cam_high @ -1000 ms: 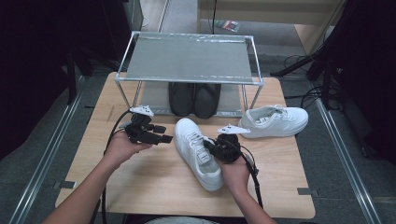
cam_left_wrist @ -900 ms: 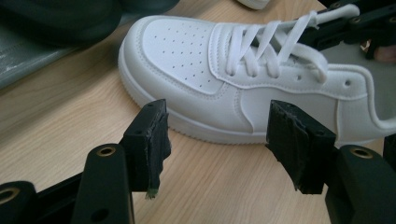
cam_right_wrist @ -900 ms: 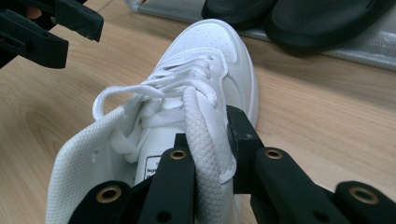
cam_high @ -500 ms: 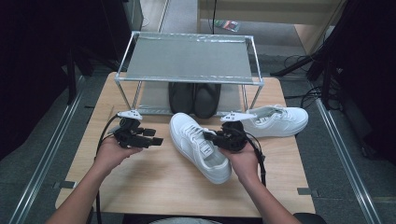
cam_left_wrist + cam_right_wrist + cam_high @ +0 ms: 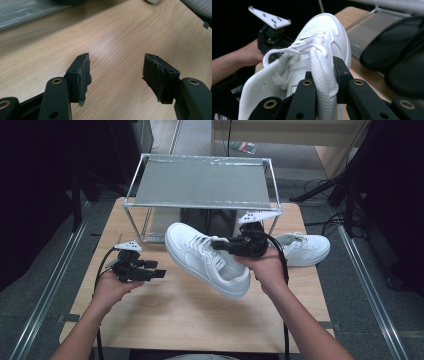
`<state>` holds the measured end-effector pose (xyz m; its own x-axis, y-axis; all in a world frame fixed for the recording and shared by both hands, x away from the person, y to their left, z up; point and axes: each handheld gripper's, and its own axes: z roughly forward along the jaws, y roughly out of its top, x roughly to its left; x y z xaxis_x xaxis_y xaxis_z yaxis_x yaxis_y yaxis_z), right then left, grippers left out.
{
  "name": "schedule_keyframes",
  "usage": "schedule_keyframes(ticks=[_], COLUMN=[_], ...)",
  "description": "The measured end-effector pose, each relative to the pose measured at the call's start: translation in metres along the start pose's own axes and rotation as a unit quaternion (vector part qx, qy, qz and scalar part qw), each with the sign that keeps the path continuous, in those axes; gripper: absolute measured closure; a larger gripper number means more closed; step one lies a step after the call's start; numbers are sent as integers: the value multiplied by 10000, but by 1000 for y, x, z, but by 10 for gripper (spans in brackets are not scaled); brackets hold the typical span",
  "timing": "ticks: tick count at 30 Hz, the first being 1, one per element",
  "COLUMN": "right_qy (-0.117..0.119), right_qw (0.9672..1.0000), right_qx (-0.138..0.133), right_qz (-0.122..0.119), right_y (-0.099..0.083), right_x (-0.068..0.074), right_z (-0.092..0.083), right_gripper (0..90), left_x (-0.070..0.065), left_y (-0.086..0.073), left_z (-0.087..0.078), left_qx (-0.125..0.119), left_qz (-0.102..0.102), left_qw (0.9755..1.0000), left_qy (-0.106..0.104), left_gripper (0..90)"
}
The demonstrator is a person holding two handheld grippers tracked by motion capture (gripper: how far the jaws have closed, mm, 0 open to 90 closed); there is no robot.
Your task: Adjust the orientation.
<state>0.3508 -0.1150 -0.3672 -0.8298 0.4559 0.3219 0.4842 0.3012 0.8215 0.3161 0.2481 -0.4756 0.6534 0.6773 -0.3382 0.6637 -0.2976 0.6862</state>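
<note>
A white sneaker (image 5: 205,257) hangs tilted in the air in front of the rack, toe pointing up and left. My right gripper (image 5: 218,246) is shut on its collar wall beside the laces. In the right gripper view the sneaker (image 5: 322,42) stands between the jaws of the right gripper (image 5: 323,72), which pinch the padded side wall. My left gripper (image 5: 156,269) hovers open over the left part of the table. In the left gripper view the left gripper (image 5: 116,67) has only bare wood between its wide jaws. A second white sneaker (image 5: 302,249) lies on the table at the right.
A metal wire rack (image 5: 200,185) with a grey shelf stands at the back of the wooden table (image 5: 200,320). A pair of black shoes (image 5: 207,220) sits under it, and the black shoes (image 5: 397,55) lie close to the lifted sneaker. Dark floor and cables surround the table.
The right gripper has lifted the white sneaker off the table and carried it up toward the rack. The left gripper has drifted left and nearer the person, still open.
</note>
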Motion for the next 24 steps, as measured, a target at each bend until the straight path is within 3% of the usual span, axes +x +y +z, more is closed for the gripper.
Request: schedule_keyframes(ticks=[3,10,11,12,13,14,16,20,21,22,24], right_qy=[66,-19,-157,-157,-361,-361,-613,-808,-1011,-1011,-1396], right_qw=[9998,9997,9997,9997,9990,9990,9977,9959,9937,9937,9881], right_qx=[-19,-164,-193,-193,-247,-247,-292,-388,-437,-437,-520], right_qz=[-189,-151,-70,-70,-41,-41,6,109,185,185,368], right_y=[26,64,77,77,90,90,107,122,132,132,145], right_x=[0,-5,-7,-7,-10,-10,-17,-26,-33,-33,-45], right_z=[-1,-1,0,0,3,3,10,17,22,22,32], right_gripper=[832,831,831,831,831,831,831,831,831,831,830], left_x=[1,-1,0,0,0,0,0,-1,-1,-1,-1], left_y=[-1,0,0,0,0,0,0,0,1,1,1], left_z=[0,2,4,4,7,7,10,11,11,11,13], left_qx=[15,36,41,41,51,51,99,102,94,94,121], left_qz=[20,70,74,74,46,46,92,167,187,187,213], left_qw=[10000,10000,9999,9999,9999,9999,9997,9994,9992,9992,9993], left_qy=[16,8,-66,-66,-131,-131,-210,-286,-328,-328,-285], left_gripper=[392,392,393,393,393,396,398,398,398,398,398])
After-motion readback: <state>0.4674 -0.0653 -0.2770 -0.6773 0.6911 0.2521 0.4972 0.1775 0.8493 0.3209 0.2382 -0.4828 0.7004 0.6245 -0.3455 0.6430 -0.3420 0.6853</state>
